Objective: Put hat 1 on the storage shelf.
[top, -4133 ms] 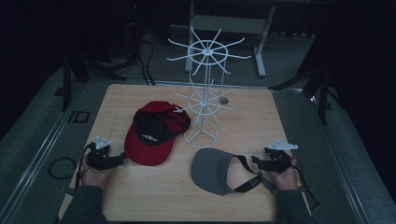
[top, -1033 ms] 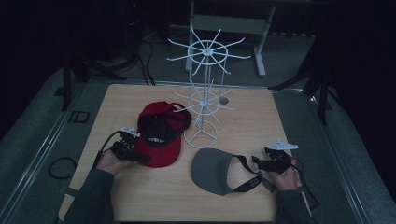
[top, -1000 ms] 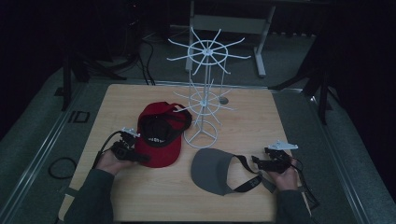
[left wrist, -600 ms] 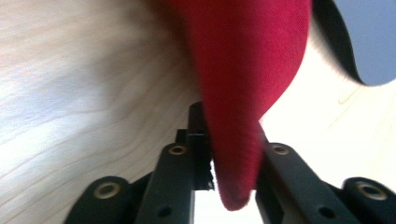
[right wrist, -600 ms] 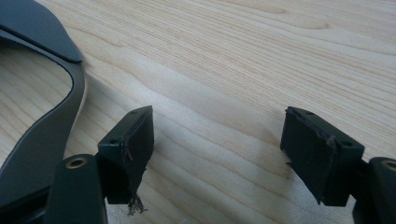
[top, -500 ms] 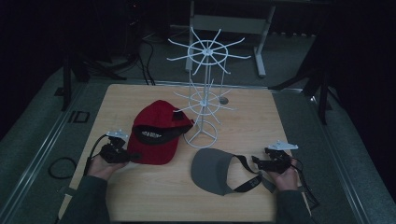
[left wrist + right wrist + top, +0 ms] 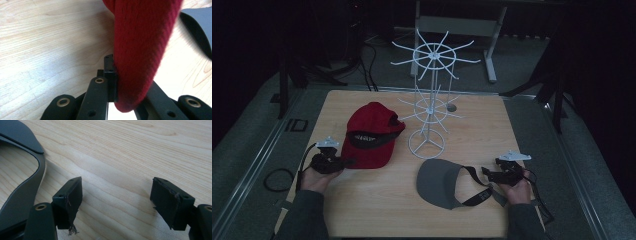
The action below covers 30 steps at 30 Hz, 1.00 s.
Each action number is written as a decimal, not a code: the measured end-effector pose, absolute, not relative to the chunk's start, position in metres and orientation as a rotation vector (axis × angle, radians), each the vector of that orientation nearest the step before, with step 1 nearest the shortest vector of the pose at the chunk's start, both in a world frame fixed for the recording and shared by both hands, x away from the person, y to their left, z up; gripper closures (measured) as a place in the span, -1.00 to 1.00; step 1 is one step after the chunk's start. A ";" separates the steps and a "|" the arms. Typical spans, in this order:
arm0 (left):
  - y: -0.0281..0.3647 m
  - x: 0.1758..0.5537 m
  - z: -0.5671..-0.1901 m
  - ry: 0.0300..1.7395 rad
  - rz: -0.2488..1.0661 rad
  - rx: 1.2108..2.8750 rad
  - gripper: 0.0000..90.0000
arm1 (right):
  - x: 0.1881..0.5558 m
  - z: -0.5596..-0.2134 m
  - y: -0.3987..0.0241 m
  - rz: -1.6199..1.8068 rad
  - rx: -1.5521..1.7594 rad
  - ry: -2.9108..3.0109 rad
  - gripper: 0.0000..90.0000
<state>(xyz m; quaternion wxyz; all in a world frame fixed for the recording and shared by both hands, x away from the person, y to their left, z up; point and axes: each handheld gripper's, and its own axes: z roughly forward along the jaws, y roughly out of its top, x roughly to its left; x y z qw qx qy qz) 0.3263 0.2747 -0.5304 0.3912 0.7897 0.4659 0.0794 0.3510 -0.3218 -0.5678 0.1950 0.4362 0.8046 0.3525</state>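
Two jaws of the left gripper [image 7: 112, 82] have just closed on the red cap [image 7: 142, 50]'s brim; lifting toward the wire rack [image 7: 428, 100] seems next; the right gripper [image 7: 125, 202] gapes empty.

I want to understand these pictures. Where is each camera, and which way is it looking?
High view: above the table's near side, looking forward and down; both forearms, left gripper, right gripper.
Left gripper view: riding that gripper, looking along jaws shut on the red cap.
Right gripper view: riding that gripper, open jaws over the table, grey visor beside.
Shared: the high view also shows the cap and visor.
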 end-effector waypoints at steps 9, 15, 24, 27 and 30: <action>0.281 0.327 -0.521 1.172 0.203 1.962 0.91 | 0.351 -0.568 -0.322 0.989 1.224 2.255 -0.43; 0.286 0.328 -0.509 1.159 0.231 1.940 0.91 | 0.351 -0.568 -0.322 0.989 1.224 2.255 -0.43; 0.292 0.329 -0.491 1.149 0.268 1.894 0.91 | 0.351 -0.568 -0.322 0.989 1.224 2.254 -0.43; 0.294 0.330 -0.485 1.147 0.280 1.886 0.91 | 0.351 -0.568 -0.322 0.989 1.224 2.255 -0.43; 0.294 0.331 -0.481 1.150 0.290 1.876 0.91 | 0.351 -0.568 -0.322 0.989 1.224 2.255 -0.43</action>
